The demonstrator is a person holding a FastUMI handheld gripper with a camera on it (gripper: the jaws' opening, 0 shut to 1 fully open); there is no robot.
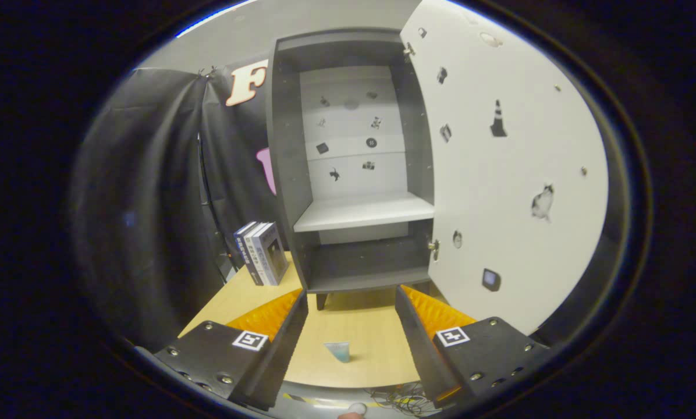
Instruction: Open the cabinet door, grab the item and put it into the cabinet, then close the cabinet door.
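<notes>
Standing open, the cabinet has its door swung wide to the right. Before it, the gripper hovers with jaws apart and empty; a small blue item rests between them on the tabletop. Books stand left of the cabinet.

The cabinet stands at twelve o'clock on the far part of the table, beyond the claw, whose two fingers are spread wide apart with nothing between their pads. The cabinet door is swung open to two o'clock, hinged on the cabinet's right side. Inside, a shelf spans the cabinet at mid height, with a lower compartment beneath it. A row of upright books stands on the table at ten o'clock, just left of the cabinet's foot. A small tube lies on the table between the fingers, nearer than the cabinet, well apart from it.
</notes>
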